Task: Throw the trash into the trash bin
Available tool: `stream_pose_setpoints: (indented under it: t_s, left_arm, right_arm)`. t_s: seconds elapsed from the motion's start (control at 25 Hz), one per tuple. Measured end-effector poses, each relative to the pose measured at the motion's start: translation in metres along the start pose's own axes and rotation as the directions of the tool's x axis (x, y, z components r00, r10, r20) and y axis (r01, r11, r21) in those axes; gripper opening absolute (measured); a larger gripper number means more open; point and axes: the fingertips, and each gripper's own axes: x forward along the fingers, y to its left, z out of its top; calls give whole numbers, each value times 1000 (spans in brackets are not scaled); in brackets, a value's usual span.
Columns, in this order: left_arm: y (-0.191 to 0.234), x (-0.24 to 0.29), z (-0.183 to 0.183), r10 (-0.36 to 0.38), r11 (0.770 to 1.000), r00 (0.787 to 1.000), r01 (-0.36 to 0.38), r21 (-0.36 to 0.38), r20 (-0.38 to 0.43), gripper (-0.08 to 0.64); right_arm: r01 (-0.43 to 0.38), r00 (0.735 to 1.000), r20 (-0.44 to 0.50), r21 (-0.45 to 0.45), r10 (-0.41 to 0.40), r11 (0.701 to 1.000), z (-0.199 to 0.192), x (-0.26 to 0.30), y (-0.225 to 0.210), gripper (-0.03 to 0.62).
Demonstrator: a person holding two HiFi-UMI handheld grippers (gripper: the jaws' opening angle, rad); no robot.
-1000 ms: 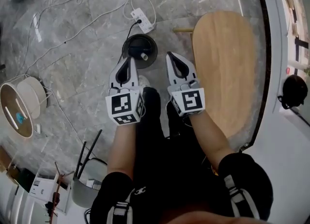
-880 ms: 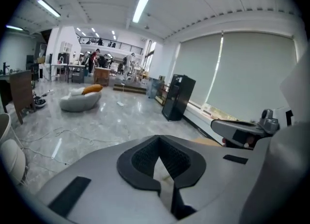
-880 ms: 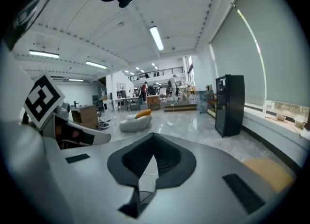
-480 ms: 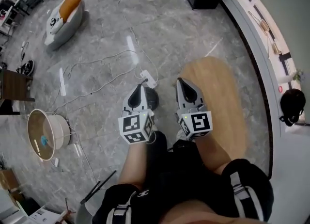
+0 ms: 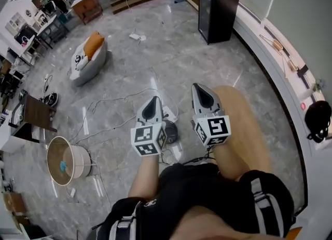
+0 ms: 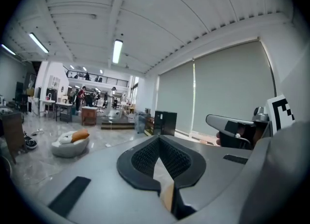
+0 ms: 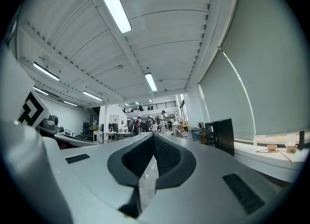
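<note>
I am holding my left gripper (image 5: 153,103) and right gripper (image 5: 201,91) clenched on nothing, seeing no trash anywhere, while the round white bin with a tan inside (image 5: 82,162) is sitting well off to my left. Loose white cables (image 5: 119,98) are lying between us, probably inviting a trip.

Grey marble floor (image 5: 207,62) bears a cushioned seat (image 5: 87,61), cables (image 5: 123,98), black cabinet (image 5: 218,8)

The left gripper (image 5: 154,101) hides part of the round black base (image 5: 171,132).

Open office hall: desks (image 6: 54,105), mezzanine (image 6: 97,78)
</note>
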Motion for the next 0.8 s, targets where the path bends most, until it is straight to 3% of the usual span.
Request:
stream_pose_setpoints:
  t_s: [0.28, 0.8]
  left_arm:
    - [-20, -7, 34, 6, 998, 998, -10, 58, 61, 12]
    - [-24, -12, 22, 39, 999, 998, -40, 31, 45, 14]
  right_arm:
    - [-40, 999, 29, 5, 40, 999, 22, -7, -3, 12]
    - [-84, 996, 15, -9, 84, 996, 13, -17, 6, 12]
